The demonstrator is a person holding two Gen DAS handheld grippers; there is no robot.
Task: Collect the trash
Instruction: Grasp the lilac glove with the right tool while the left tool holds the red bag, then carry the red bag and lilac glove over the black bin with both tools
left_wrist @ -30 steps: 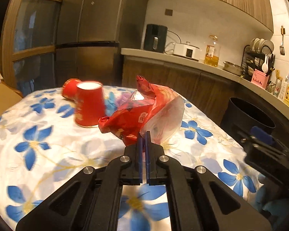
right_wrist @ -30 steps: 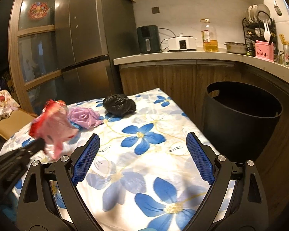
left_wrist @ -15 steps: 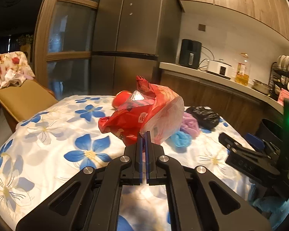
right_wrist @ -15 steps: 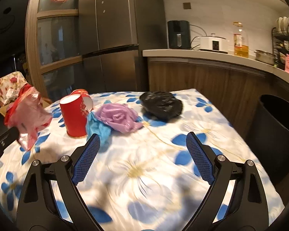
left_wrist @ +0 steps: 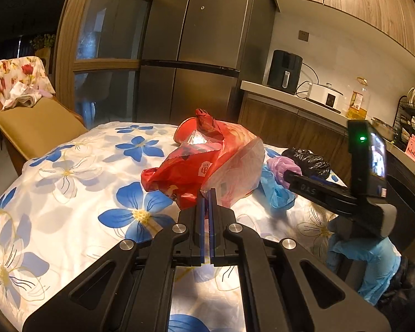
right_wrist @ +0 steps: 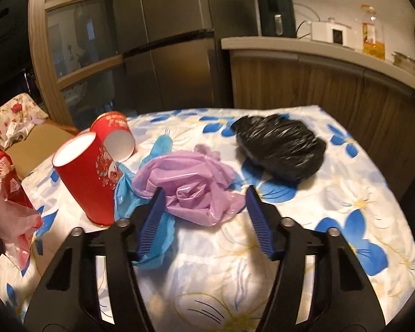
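A crumpled purple plastic bag [right_wrist: 192, 191] lies on the flower-print worktop [right_wrist: 332, 221], between the half-open pads of the right claw [right_wrist: 203, 218], whose jaws have just been closing without yet pressing it. A blue bag [right_wrist: 152, 221] lies beneath (partly hidden). Left claw [left_wrist: 206, 202] pinches a red plastic bag [left_wrist: 191, 166]. Two red cups [right_wrist: 88, 177] stand nearby, with a black bag [right_wrist: 282, 149] beyond.

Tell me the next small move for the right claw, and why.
Probably ease forward and finish closing on the purple bag. The right claw, whose jaws have just been closing, has the bag between them, but the pads do not clearly press it yet. The left claw already holds the red bag.
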